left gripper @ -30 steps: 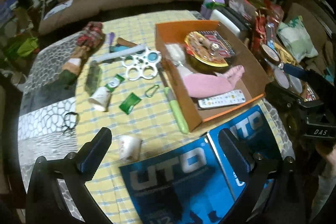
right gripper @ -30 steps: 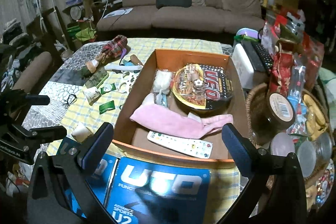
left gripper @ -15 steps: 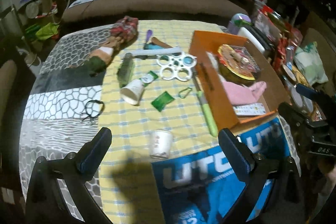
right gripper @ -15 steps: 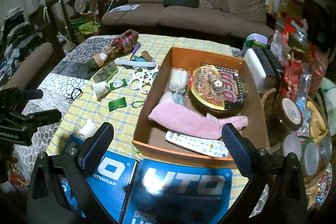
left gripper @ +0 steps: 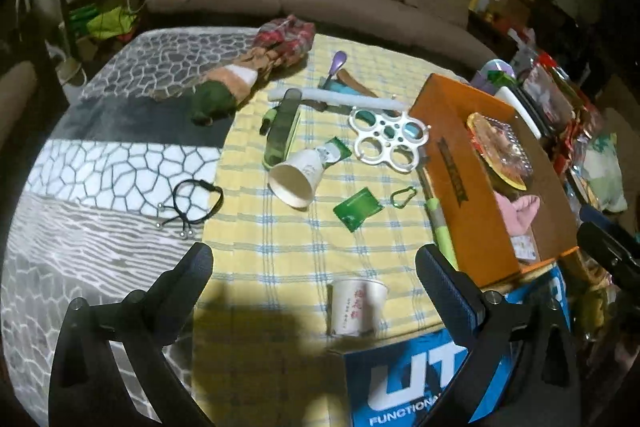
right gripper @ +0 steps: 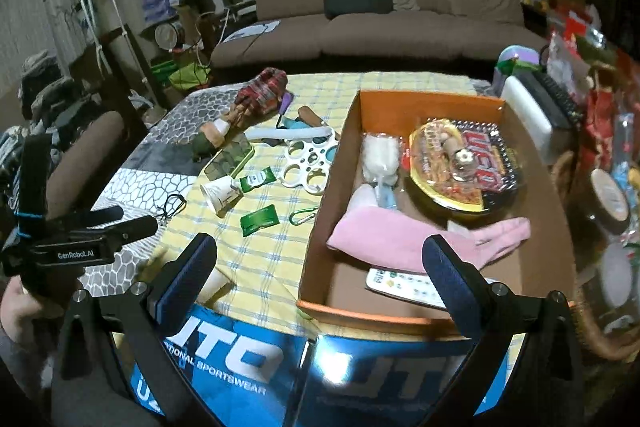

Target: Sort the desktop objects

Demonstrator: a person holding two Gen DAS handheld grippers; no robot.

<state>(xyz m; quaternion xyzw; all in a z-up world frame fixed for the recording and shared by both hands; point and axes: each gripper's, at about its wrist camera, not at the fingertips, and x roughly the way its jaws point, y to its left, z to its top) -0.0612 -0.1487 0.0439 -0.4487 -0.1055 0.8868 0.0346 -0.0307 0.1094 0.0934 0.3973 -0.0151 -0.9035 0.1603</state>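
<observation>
My left gripper [left gripper: 316, 267] is open and empty, hovering low over the yellow checked cloth [left gripper: 280, 247]. A small printed paper cup [left gripper: 356, 307] lies just ahead between its fingers. Farther off lie a tipped paper cup [left gripper: 294, 179], a green packet [left gripper: 357, 209], a green carabiner [left gripper: 403, 195], a white ring holder [left gripper: 390, 141] and black hair ties [left gripper: 192, 203]. My right gripper [right gripper: 320, 273] is open and empty above the near edge of the orange box [right gripper: 320, 227]. Inside the box are a pink cloth [right gripper: 400, 239], a remote [right gripper: 400, 285] and a snack pack [right gripper: 464, 163].
Blue printed boxes [right gripper: 240, 359] lie at the table's near edge. A green pen [left gripper: 442, 231] rests along the orange box's left wall. A doll [left gripper: 240, 79] and a green case [left gripper: 282, 133] lie at the back left. Baskets and jars [right gripper: 608, 195] crowd the right side.
My left gripper has swung left, away from the orange box, and now faces the loose items on the yellow cloth. The right gripper shifted slightly. Both stayed open.
</observation>
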